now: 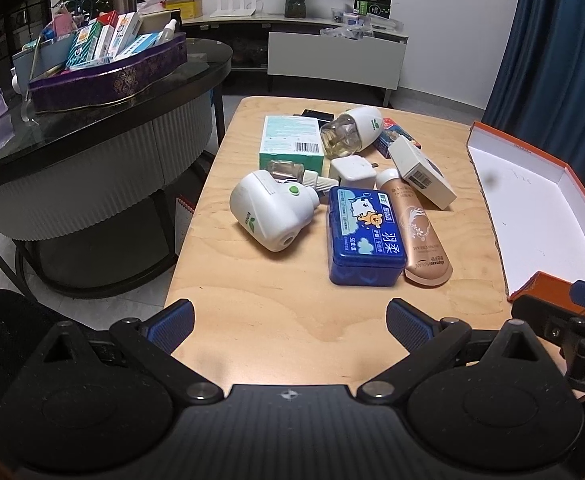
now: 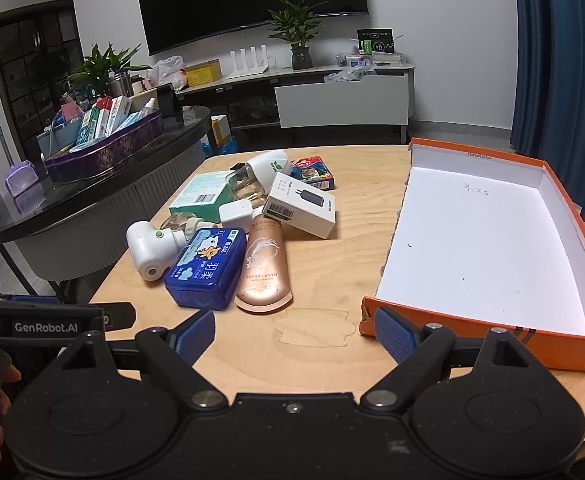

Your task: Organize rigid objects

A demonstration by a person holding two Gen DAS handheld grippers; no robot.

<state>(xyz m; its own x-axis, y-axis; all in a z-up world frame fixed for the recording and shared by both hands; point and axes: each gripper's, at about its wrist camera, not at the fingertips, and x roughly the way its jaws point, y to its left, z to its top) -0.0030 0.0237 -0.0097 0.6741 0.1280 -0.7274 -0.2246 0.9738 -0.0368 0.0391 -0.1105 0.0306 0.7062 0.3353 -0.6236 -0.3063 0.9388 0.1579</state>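
Note:
A pile of rigid objects lies on the wooden table (image 1: 276,320): a blue tin (image 1: 364,236) (image 2: 206,266), a gold hand-cream tube (image 1: 418,232) (image 2: 264,264), a white plug-in device (image 1: 272,212) (image 2: 152,244), a white charger box (image 1: 420,172) (image 2: 302,206), a white adapter (image 1: 352,170), a green box (image 1: 290,138) and a second plug-in device (image 1: 352,130). An open, empty orange box (image 1: 532,208) (image 2: 484,248) stands to the right. My left gripper (image 1: 290,320) and right gripper (image 2: 294,332) are open and empty, near the table's front edge.
A dark round table (image 1: 92,120) stands to the left, holding a purple tray (image 1: 108,76) full of boxes. A TV stand (image 2: 332,92) with plants is at the back wall. A blue curtain (image 1: 552,40) hangs at right.

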